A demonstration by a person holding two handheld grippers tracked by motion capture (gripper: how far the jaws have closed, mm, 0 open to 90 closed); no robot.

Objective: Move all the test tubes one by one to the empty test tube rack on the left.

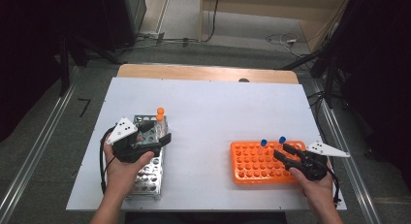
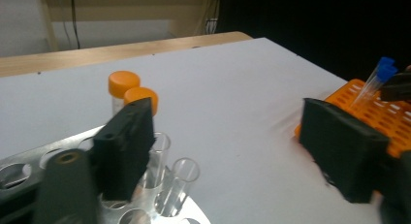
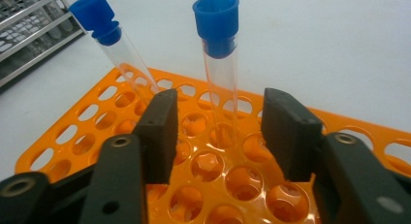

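Note:
My left gripper (image 1: pixel 157 133) hovers over the far end of a metal tube rack (image 1: pixel 145 178), its jaws wide open (image 2: pixel 223 117) with nothing between them. Two orange-capped tubes (image 2: pixel 131 88) stand just past its left jaw, and open glass tubes (image 2: pixel 179 185) sit in the rack below. My right gripper (image 1: pixel 281 151) is over the orange rack (image 1: pixel 252 166). In the right gripper view its jaws (image 3: pixel 220 100) stand open on either side of an upright blue-capped tube (image 3: pixel 218 64), without touching it. A second blue-capped tube (image 3: pixel 109 44) leans to the left of it.
The white tabletop (image 1: pixel 208 112) lies between the two racks. The metal rack (image 3: pixel 29 35) shows far left in the right gripper view. Past the table's wooden far edge (image 1: pixel 208 72) lie cables on the floor; rails run along both sides.

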